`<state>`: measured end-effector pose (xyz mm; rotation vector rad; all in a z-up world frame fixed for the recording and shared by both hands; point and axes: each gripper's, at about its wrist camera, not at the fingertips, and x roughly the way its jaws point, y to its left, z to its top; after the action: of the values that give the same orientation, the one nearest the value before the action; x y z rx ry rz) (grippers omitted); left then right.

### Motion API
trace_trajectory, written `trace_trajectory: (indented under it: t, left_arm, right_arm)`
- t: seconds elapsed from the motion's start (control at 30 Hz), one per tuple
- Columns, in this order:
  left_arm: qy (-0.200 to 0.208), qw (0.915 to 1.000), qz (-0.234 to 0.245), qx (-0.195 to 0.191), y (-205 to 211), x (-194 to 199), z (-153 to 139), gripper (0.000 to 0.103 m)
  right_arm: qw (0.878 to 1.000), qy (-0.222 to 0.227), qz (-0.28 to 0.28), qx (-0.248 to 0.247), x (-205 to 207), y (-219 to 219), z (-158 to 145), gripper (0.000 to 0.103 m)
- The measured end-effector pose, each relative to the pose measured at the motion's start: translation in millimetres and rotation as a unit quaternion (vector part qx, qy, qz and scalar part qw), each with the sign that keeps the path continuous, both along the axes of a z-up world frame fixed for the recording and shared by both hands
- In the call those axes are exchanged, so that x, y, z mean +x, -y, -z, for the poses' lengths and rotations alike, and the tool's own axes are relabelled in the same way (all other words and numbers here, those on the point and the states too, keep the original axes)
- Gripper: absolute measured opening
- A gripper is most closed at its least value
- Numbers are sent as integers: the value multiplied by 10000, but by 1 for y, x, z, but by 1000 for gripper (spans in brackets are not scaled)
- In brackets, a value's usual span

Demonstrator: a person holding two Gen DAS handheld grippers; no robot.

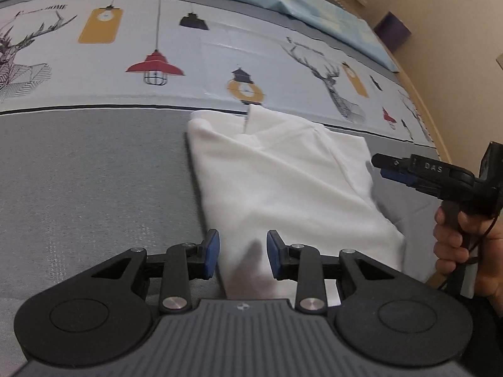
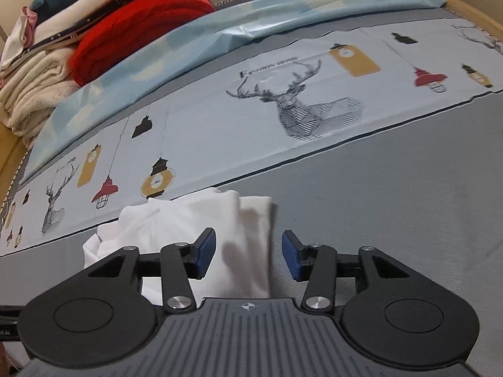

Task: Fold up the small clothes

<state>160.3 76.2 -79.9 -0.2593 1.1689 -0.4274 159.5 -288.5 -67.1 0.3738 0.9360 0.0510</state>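
A white garment (image 1: 283, 185) lies partly folded on the grey mat, with a narrow end reaching toward the camera. My left gripper (image 1: 242, 256) is open, its blue pads on either side of that near end, just above the cloth. In the right wrist view the same garment (image 2: 188, 223) lies below my right gripper (image 2: 249, 256), which is open and hovers over its right edge. The right gripper also shows in the left wrist view (image 1: 389, 165), held by a hand at the cloth's far right side.
A printed cloth with deer and lamps (image 2: 298, 103) and a light blue sheet (image 2: 220, 31) cover the far part of the surface. A pile of folded clothes, one red (image 2: 135, 22), sits at the far left. A beige wall (image 1: 456, 31) borders the right.
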Motion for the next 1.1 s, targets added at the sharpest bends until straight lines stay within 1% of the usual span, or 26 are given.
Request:
trace_trajectory:
  t: [0.2, 0.23, 0.27, 0.3, 0.33, 0.4, 0.43, 0.47, 0.5, 0.53, 0.57, 0.63, 0.67, 0.7, 0.73, 0.77, 0.8, 0.87, 0.93, 0.97, 1.0, 1.03, 1.07, 1.1]
  left_arm:
    - [-56, 9999, -91, 7, -4, 3, -3, 35]
    - [-55, 9999, -110, 9, -4, 4, -1, 35]
    - [-56, 9999, -122, 5, -4, 6, -1, 35]
    - [-54, 9999, -136, -9, -6, 7, -1, 35]
    - [-47, 9999, -150, -32, -7, 8, -1, 35]
    - [-27, 9998, -155, -95, -8, 8, -2, 35]
    - [-23, 9998, -133, -146, -8, 8, -2, 35]
    - [-19, 9998, -101, -174, -7, 7, -3, 35]
    - [-10, 9998, -66, -181, -5, 7, -3, 35]
    - [2, 9999, -19, -167, -3, 6, -3, 35]
    - [4, 9999, 13, -162, -1, 5, -3, 35]
    - [12, 9998, 90, -194, 5, 4, -4, 35]
    - [29, 9996, 152, -216, 8, 3, -4, 35]
    - [48, 9995, 217, -228, 12, 3, -4, 35]
    - [66, 9993, 276, -236, 15, 2, -4, 35]
    - [76, 9991, 345, -248, 19, 1, -4, 35]
    - [75, 9988, 413, -260, 24, 0, -4, 35]
    - [46, 9982, 534, -251, 34, -3, -1, 35]
    - [-70, 9976, 673, -145, 44, -4, 7, 36]
    - [-171, 9973, 712, 0, 49, -4, 13, 36]
    - [-310, 9967, 721, 183, 53, -4, 21, 36]
    - [-507, 9957, 683, 360, 55, -4, 29, 37]
    - [-590, 9957, 610, 379, 54, -3, 31, 38]
    - [-630, 9961, 520, 319, 52, -2, 31, 39]
  right_arm:
    - [9995, -255, 188, -3, 21, -16, 18, 48]
    - [9995, -236, 211, -2, 23, -18, 20, 40]
    - [9996, -179, 206, 49, 25, -19, 20, 8]
    - [9997, -113, 188, 113, 26, -19, 20, 4]
    - [9995, 98, 264, 116, 24, -19, 15, 3]
    - [9947, 774, 660, 180, 16, -11, -1, 3]
    - [9925, 821, 897, 127, 14, -6, -2, 3]
    - [9926, 604, 1050, -37, 17, -4, 4, 4]
    - [9925, 194, 1186, -213, 21, -2, 14, 6]
    - [9912, -244, 1279, -251, 24, 1, 25, 10]
    - [9894, -374, 1369, -304, 25, 3, 28, 10]
    - [9881, -47, 1403, -635, 18, 3, 15, 11]
    - [9873, 196, 1321, -863, 13, 2, 5, 19]
    - [9867, 376, 1242, -977, 8, 1, -3, 24]
    - [9874, 554, 1136, -954, 2, 1, -9, 30]
    - [9902, 732, 912, -759, -5, 4, -15, 30]
    - [9927, 809, 665, -604, -10, 4, -19, 30]
    - [9965, 771, -16, -324, -18, -1, -22, 30]
    - [9967, 450, -660, -126, -24, -7, -15, 30]
    - [9953, 110, -950, -171, -25, -12, -7, 31]
    - [9923, -323, -1145, -346, -25, -16, 5, 32]
    - [9854, -881, -1297, -656, -27, -18, 22, 44]
    - [9820, -1091, -1308, -818, -29, -16, 30, 63]
    - [9831, -1078, -1188, -876, -29, -12, 29, 67]
